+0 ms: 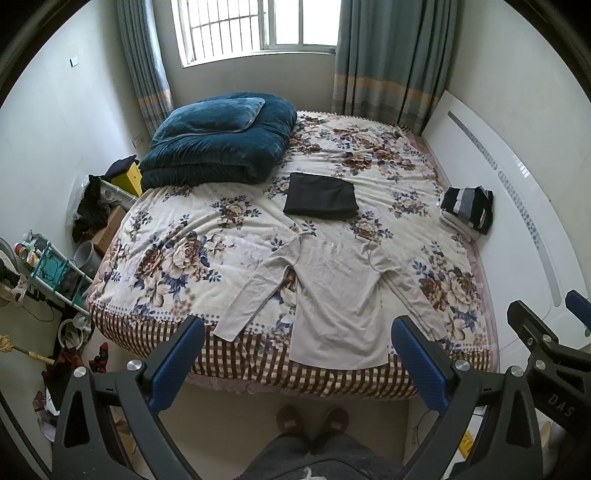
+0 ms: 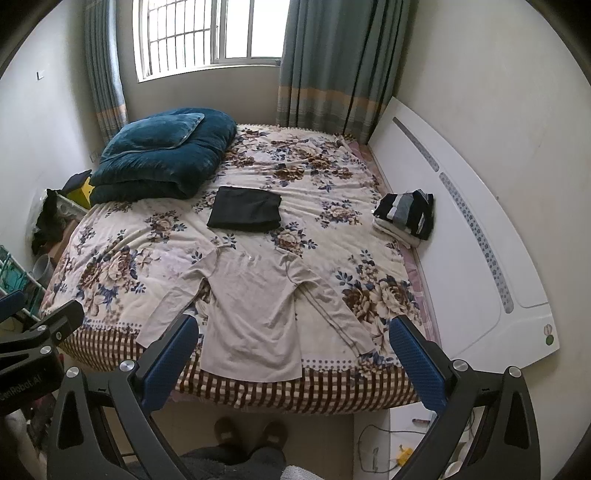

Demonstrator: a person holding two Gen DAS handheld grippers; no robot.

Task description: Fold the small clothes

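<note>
While both grippers hang above the floor at the foot of the bed, a beige long-sleeved shirt (image 1: 334, 295) lies flat on the floral bedspread (image 1: 177, 236), its hem at the near edge where the fabric turns to a brown checked border, its neckline pointing toward the window (image 1: 258, 26). Both sleeves are spread outward and angled down toward the near edge. The left gripper (image 1: 299, 360) has its blue-padded fingers (image 1: 177, 363) wide apart, holding nothing; seen from its camera, the shirt's hem sits between the two fingers but farther off, not touching either. The right gripper (image 2: 293, 358) is likewise spread wide and empty, and from its camera the shirt (image 2: 255, 314) lies between the fingers and slightly toward the left one (image 2: 170, 363). Beyond the shirt, near the middle of the bed, rests a folded black garment (image 1: 319, 195), apart from the shirt. A stack of folded clothes (image 1: 467, 210) sits at the right edge against the white headboard (image 1: 517, 221). A folded teal quilt with a matching pillow (image 1: 218, 144) occupies the far left corner. Two slippered feet (image 2: 251, 437) show on the floor below.
</note>
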